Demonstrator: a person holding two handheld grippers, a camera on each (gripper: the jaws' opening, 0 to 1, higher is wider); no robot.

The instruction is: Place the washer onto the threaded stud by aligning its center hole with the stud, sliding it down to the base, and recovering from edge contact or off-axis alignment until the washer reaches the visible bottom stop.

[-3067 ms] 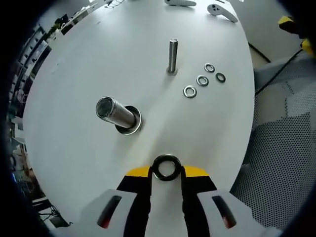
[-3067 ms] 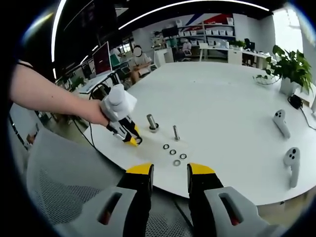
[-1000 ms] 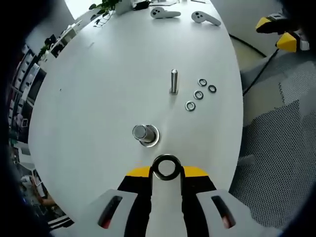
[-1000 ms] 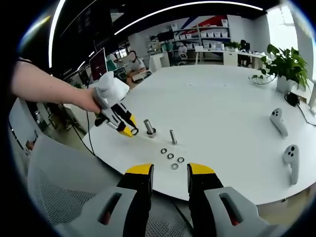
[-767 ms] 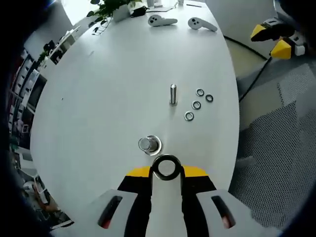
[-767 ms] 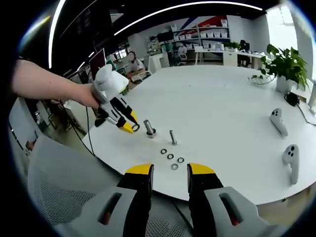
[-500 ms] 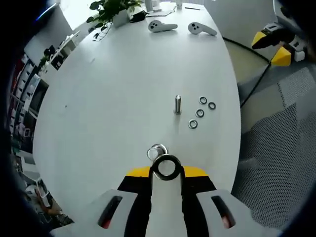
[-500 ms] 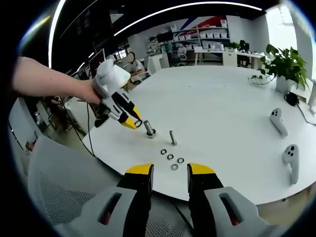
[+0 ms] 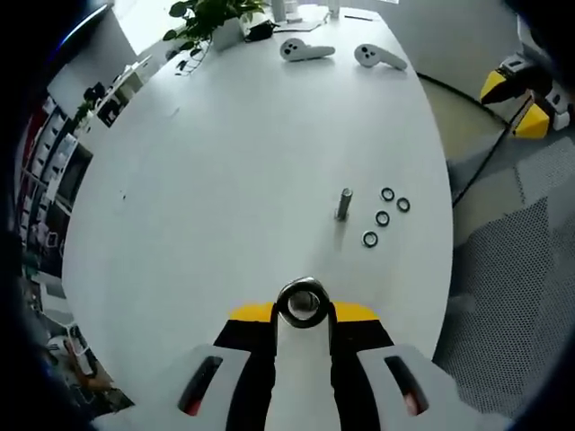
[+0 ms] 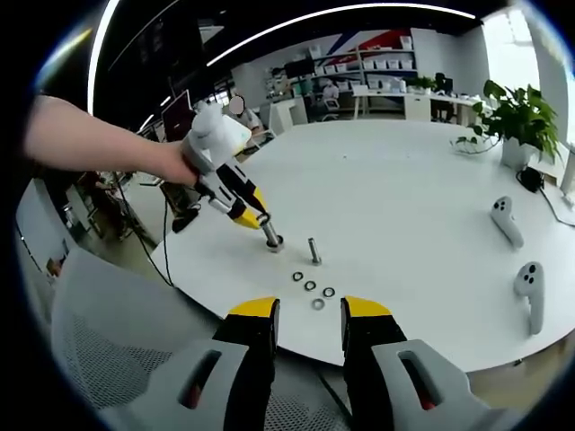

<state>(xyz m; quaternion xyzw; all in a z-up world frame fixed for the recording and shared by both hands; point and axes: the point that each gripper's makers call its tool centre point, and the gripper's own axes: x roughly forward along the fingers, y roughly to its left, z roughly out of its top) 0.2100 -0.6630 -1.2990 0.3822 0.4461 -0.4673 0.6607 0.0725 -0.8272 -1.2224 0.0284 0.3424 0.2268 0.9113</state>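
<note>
White round worktop (image 9: 225, 135) in an open office, with shelving and desks behind it in the right gripper view. My left gripper (image 9: 303, 310) has its jaws closed to a narrow gap and pinches the washer (image 9: 303, 303) flat between the yellow tips. Through the washer's hole, in the left gripper view, I see the top of the thick threaded stud (image 10: 269, 233); whether the washer touches it I cannot tell. In the right gripper view the left gripper (image 10: 256, 215) is held by a hand (image 10: 171, 162) and angled down, its tips right at the top of that stud, which stands on its base collar near the worktop edge closest to me. A thinner stud (image 9: 343, 203) stands just beside it, further along the same edge. Four loose washers (image 9: 384, 215) lie in a cluster near the thin stud, toward the edge. Two white handheld controllers (image 9: 305, 50) lie at the far edge beside a potted plant (image 9: 211, 13). My right gripper (image 10: 309, 310) hangs off the worktop over a mesh chair (image 10: 99, 314), jaws parted by a moderate gap, holding nothing.
</note>
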